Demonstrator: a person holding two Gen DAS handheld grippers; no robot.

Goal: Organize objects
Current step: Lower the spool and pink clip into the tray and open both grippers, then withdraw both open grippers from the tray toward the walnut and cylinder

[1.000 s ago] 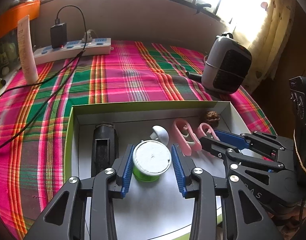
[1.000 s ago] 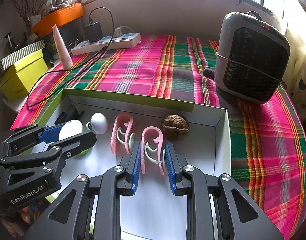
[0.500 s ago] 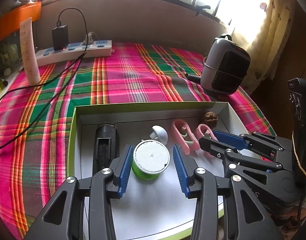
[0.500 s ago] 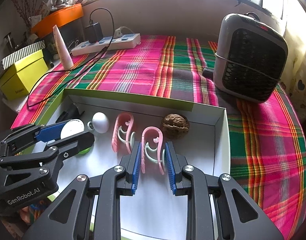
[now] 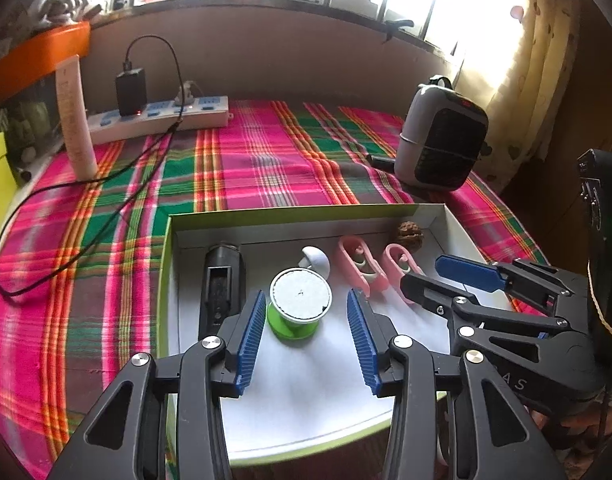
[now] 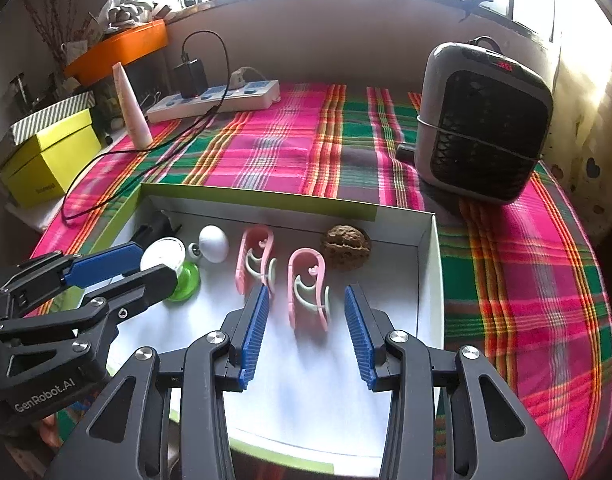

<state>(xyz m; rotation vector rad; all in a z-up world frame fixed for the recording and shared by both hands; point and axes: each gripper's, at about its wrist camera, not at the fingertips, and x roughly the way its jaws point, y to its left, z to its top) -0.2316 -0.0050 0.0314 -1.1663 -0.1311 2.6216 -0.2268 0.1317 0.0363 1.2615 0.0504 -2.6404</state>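
Note:
A shallow white box (image 5: 306, 380) with green sides (image 6: 266, 198) holds a row of things. From left: a black block (image 5: 221, 284), a green spool with a white top (image 5: 300, 304), a white egg-shaped piece (image 5: 316, 261), two pink clips (image 5: 356, 262) (image 6: 308, 288), and a walnut (image 6: 346, 246). My left gripper (image 5: 306, 320) is open with its jaws either side of the spool (image 6: 172, 262), not touching it. My right gripper (image 6: 306, 320) is open around the near end of the right pink clip, apart from it.
The box lies on a plaid cloth (image 5: 266, 168). A grey fan heater (image 6: 482, 120) stands at the back right. A power strip with a black charger (image 5: 158, 118), a cable (image 5: 86, 208), a tube (image 5: 76, 120) and a yellow box (image 6: 46, 160) are at the back left.
Both grippers have opened and drawn back toward me. The right one let go of the pink clip, and the left one widened around the spool. Both things stay in the box.

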